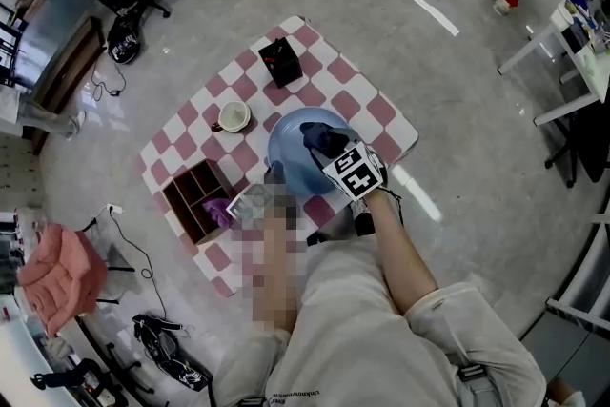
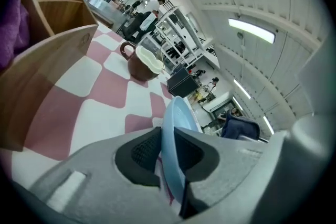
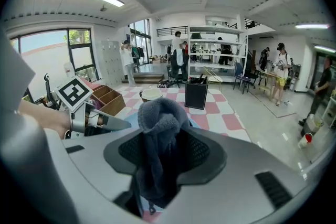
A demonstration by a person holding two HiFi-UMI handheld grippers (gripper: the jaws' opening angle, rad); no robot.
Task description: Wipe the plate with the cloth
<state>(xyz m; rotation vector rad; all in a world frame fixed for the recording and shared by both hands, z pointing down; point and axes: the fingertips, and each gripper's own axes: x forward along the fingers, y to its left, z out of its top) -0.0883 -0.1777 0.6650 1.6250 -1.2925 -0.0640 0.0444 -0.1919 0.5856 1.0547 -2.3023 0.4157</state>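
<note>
Left gripper: jaws narrow, pinched on the plate's near rim, at about 7 o'clock of the plate in the head view
Plate: pale blue, on the middle of the checked mat; held only by a thin edge, and whether it lies flat or is tipped up cannot be told
Right gripper: jaws clamped on a bunched dark cloth, over the plate's 3 o'clock half in the head view; contact with the plate is not clear
Slip risk: the rim grip looks shallow, so a hard wiping push could twist the plate out of the left jaws
Cloth risk: only a wad sticks out past the jaws, so they may scrape the plate
Organiser: wooden, at 8 o'clock, near the left gripper, and could be knocked
Mug: at 10 o'clock, near the plate, so a sliding plate may hit it
Black box: at 12 o'clock, apart from the plate, so least at risk
</note>
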